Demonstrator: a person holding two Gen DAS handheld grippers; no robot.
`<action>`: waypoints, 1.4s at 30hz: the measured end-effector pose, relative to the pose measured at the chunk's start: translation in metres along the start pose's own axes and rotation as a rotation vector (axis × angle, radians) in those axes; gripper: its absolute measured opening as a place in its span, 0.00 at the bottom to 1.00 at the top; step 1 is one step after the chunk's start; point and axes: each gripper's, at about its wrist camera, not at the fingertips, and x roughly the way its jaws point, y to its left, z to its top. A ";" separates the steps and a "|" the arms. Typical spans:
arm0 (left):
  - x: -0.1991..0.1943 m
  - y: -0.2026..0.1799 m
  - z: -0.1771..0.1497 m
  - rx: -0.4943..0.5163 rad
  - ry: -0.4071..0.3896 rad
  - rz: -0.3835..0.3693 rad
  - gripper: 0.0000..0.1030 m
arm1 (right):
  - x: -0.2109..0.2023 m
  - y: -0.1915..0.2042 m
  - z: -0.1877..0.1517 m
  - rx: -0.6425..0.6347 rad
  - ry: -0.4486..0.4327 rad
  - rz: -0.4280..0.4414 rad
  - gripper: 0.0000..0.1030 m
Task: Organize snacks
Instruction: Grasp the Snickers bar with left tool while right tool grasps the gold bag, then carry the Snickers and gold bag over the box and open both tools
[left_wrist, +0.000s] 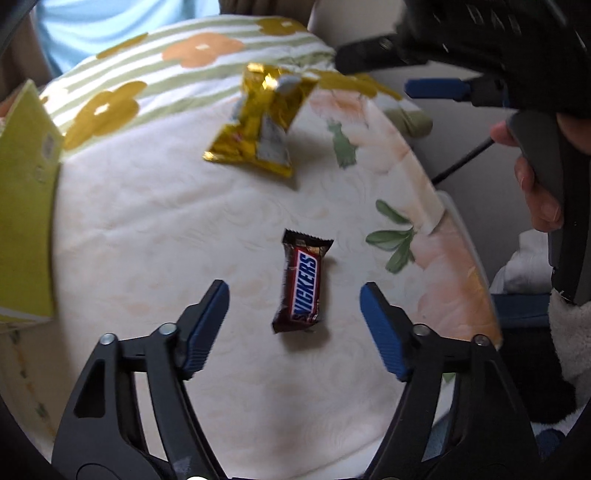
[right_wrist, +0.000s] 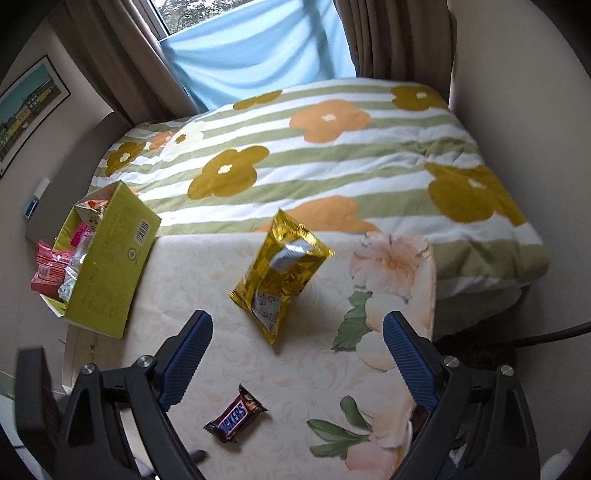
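A: Nearest in the left wrist view: the left tool, blue pads apart, nothing pressed between them. The Snickers bar lies flat on the counter in the gap between the pads, touching neither, long axis running roughly twelve to six.

B: Noted. What of the gold packet?

A: The gold foil packet sits at twelve o'clock from the bar, well apart from it, near the counter's far edge. Its top end looks raised and crumpled. A silver patch shows on its face.

B: And the right wrist view?

A: The right tool stands wide, holding nothing. The gold packet lies ahead of its pads, toward twelve. The Snickers bar sits at six o'clock from the packet, low in that view, close to the left-side pad, not touching it.

B: Where is the box?

A: The yellow-green carton is at nine o'clock from the packet, on the counter's left edge, open at the top, with pink and white wrappers inside; some poke over the rim. Barcode on its upper side.

B: Surroundings?

A: A bed with a striped, flowered blanket beyond the counter at twelve. In the left view, a person's fingers grip the other handle at two o'clock.
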 end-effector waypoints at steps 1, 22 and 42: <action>0.009 -0.002 -0.001 0.009 0.005 0.005 0.60 | 0.008 -0.001 -0.002 0.000 0.008 0.001 0.89; 0.047 0.008 -0.001 0.069 -0.003 0.088 0.25 | 0.076 -0.003 -0.007 0.022 0.026 0.084 0.90; 0.045 0.072 0.009 -0.076 -0.022 0.182 0.24 | 0.121 0.008 0.014 0.067 -0.003 0.166 0.49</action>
